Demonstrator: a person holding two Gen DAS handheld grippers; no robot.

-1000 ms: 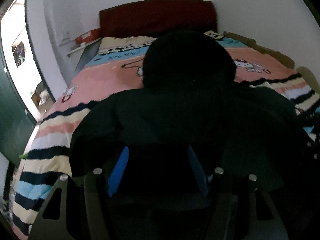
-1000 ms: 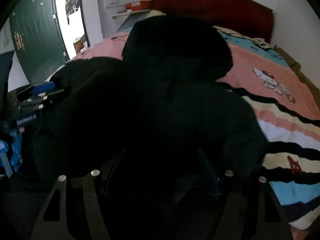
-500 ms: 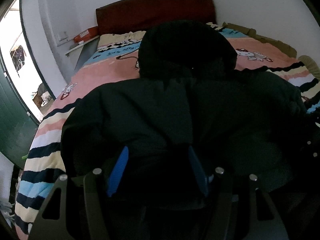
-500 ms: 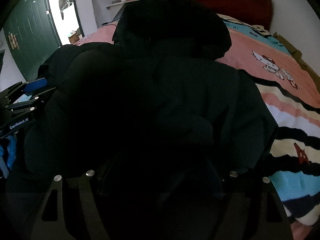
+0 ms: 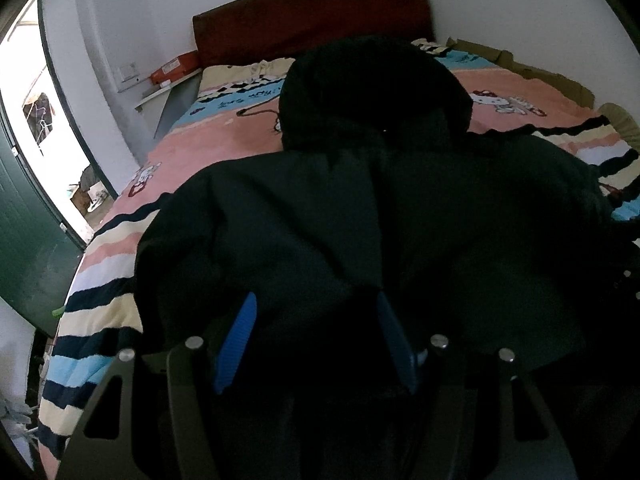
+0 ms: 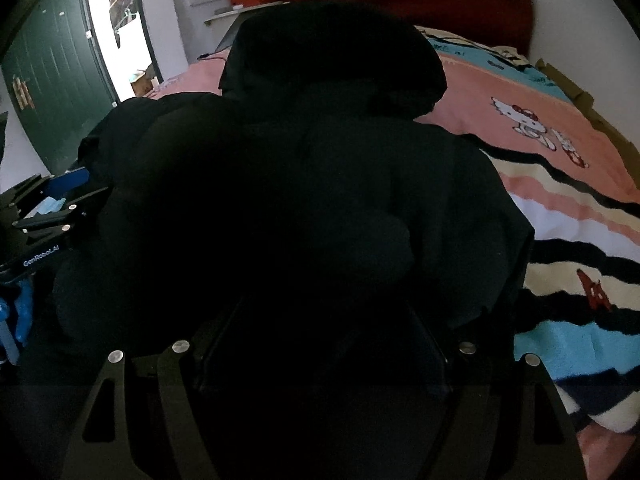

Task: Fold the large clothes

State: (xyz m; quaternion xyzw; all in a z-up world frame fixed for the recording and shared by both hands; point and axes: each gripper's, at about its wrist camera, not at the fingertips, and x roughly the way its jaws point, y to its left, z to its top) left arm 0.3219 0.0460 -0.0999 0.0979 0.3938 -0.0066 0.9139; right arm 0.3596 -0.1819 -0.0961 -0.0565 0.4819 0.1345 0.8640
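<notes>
Both tools, left tool [image 5: 316, 340] and right tool [image 6: 320, 344], grasp bulky black jacket [image 5: 360, 216] hem on bed [image 5: 104, 280]; thick padding may slip free, spoiling fold

I see a soft, matt black cloth jacket [image 5: 360, 208] lying on the fuzzy striped blanket [image 6: 560, 216].

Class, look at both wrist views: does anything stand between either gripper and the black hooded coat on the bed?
Nothing visible does. The black coat already lies between the left gripper's blue fingers and bunches directly at the right gripper.
</notes>
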